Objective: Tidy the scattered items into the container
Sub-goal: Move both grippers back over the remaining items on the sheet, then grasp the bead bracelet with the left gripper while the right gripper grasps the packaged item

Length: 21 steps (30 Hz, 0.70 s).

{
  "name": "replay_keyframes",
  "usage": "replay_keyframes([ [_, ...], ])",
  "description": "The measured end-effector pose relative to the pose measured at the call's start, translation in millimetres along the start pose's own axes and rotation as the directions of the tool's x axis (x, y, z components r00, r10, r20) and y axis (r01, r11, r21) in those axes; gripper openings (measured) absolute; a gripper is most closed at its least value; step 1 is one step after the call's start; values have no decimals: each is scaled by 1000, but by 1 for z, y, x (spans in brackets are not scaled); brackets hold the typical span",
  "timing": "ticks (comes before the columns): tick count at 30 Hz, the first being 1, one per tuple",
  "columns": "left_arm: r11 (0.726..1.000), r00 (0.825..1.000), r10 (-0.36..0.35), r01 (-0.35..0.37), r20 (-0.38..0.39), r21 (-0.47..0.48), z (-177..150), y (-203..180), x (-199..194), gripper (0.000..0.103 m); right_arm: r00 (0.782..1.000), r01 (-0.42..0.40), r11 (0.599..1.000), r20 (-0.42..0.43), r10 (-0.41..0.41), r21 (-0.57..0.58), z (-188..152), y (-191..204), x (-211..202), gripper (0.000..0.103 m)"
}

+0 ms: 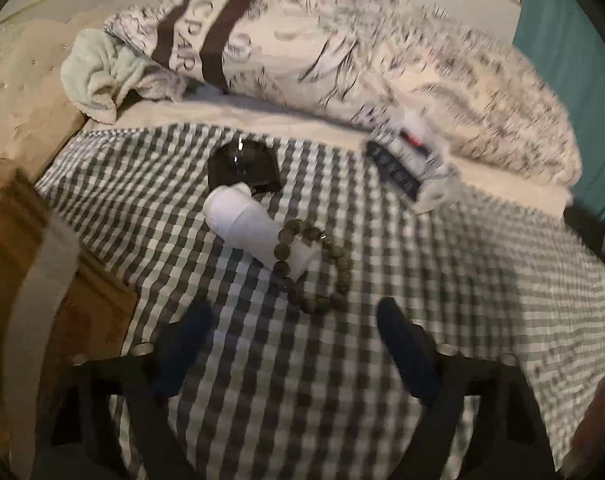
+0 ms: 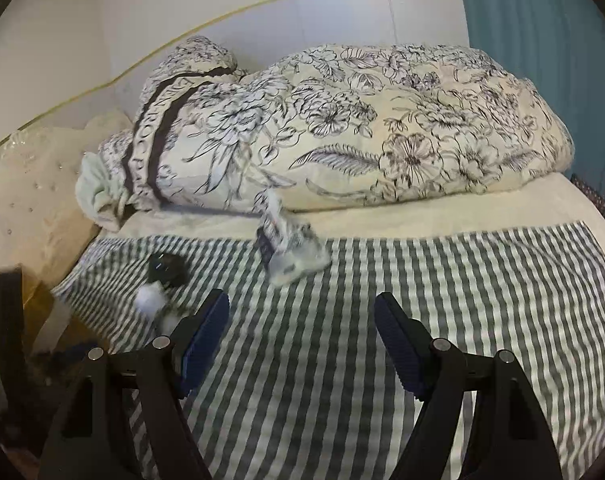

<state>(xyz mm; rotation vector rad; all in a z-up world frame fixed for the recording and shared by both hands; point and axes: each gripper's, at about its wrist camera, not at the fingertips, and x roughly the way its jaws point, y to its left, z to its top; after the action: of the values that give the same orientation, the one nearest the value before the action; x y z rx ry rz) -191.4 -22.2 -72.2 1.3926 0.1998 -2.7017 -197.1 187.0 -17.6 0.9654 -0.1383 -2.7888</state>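
On the green checked cloth (image 1: 442,280) lie a dark bead bracelet (image 1: 314,266), a white bottle (image 1: 246,222) partly under it, a black glossy case (image 1: 244,166) behind the bottle, and a crumpled packet with a dark blue strip (image 1: 410,168). My left gripper (image 1: 294,320) is open just in front of the bracelet, touching nothing. My right gripper (image 2: 302,312) is open and empty over the cloth; the packet (image 2: 290,248) lies ahead of it, the black case (image 2: 166,270) and white bottle (image 2: 150,298) to its left. A cardboard box (image 1: 30,272) stands at the left.
A folded floral quilt (image 2: 342,128) and a pale green towel (image 1: 94,76) lie at the back of the bed. A beige studded headboard (image 2: 26,200) is at the left, a teal curtain (image 2: 542,60) at the right.
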Motion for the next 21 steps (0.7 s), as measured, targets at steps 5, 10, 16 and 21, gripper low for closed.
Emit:
replay_keyframes([
  [5, 999, 999, 4, -6, -36, -47, 2, 10, 31, 82, 999, 6, 1000, -53, -8, -27, 16, 1, 60, 75],
  [10, 998, 998, 9, -14, -68, -64, 3, 15, 55, 82, 993, -33, 999, -114, 28, -38, 12, 9, 107, 75],
  [16, 996, 997, 57, -60, -47, -66, 9, 14, 75, 71, 991, -3, 997, -130, -6, -71, 10, 18, 138, 75],
  [21, 998, 998, 56, -56, -16, -42, 13, 6, 75, 38, 991, 48, 992, -119, -62, -113, 21, 23, 161, 75],
])
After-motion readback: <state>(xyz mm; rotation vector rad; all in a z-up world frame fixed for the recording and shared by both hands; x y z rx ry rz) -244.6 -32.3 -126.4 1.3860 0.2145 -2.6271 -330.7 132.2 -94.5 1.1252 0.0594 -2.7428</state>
